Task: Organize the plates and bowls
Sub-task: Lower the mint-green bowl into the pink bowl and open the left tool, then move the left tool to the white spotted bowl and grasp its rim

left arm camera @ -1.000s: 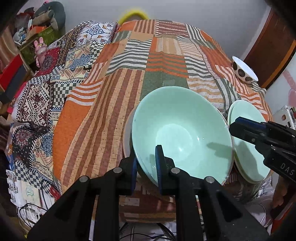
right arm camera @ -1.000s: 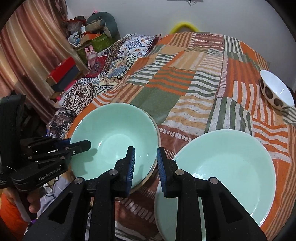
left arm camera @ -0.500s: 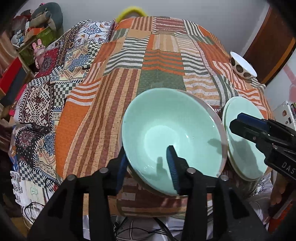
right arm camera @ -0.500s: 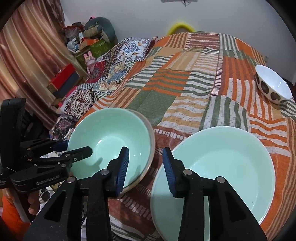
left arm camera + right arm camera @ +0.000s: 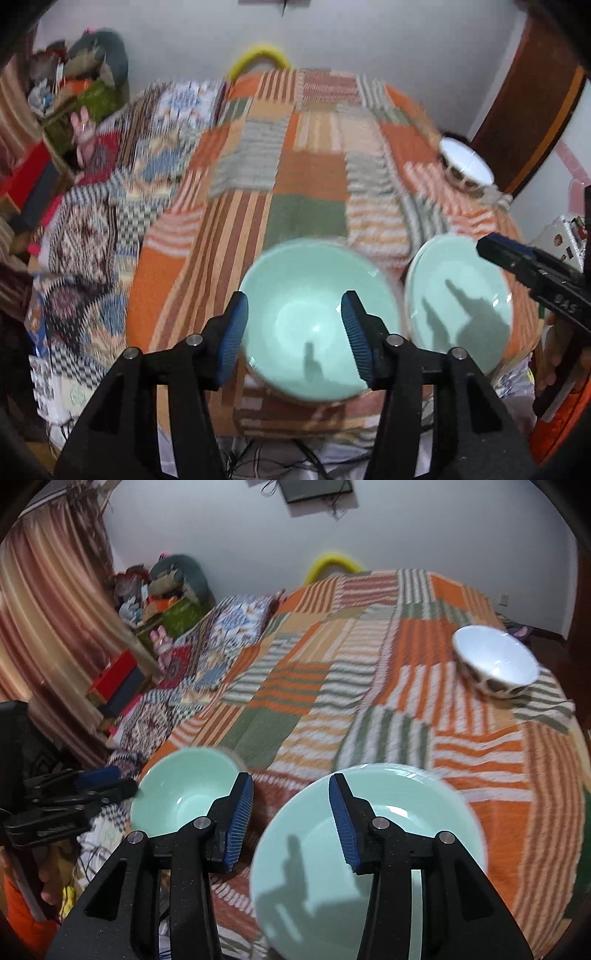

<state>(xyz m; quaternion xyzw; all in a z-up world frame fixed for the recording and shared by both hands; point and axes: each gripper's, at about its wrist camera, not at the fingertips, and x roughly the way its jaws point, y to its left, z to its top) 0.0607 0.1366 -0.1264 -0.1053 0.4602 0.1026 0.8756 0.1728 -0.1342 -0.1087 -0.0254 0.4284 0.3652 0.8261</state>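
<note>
Two mint-green bowls sit side by side near the front edge of a bed covered in an orange, green and white striped patchwork blanket [image 5: 369, 686]. The left green bowl [image 5: 317, 325] rests on the blanket with a beige rim peeping out from under it, which looks like another dish below. The right green bowl [image 5: 369, 853], wider and shallower, lies just beside it, the two nearly touching.

The left gripper [image 5: 293, 338] hangs above its bowl, its jaws having just been opening; the blue pads now stand apart with nothing pressed between them, the bowl lying loose beneath. The right gripper [image 5: 291, 821] also has jaws that have just been opening, moderately parted and gripping nothing, its gap hanging over the strip of blanket and the right bowl's near left rim.

Well apart, at the far right of the bed, a white bowl with brown spots [image 5: 495, 664] sits tilted.
</note>
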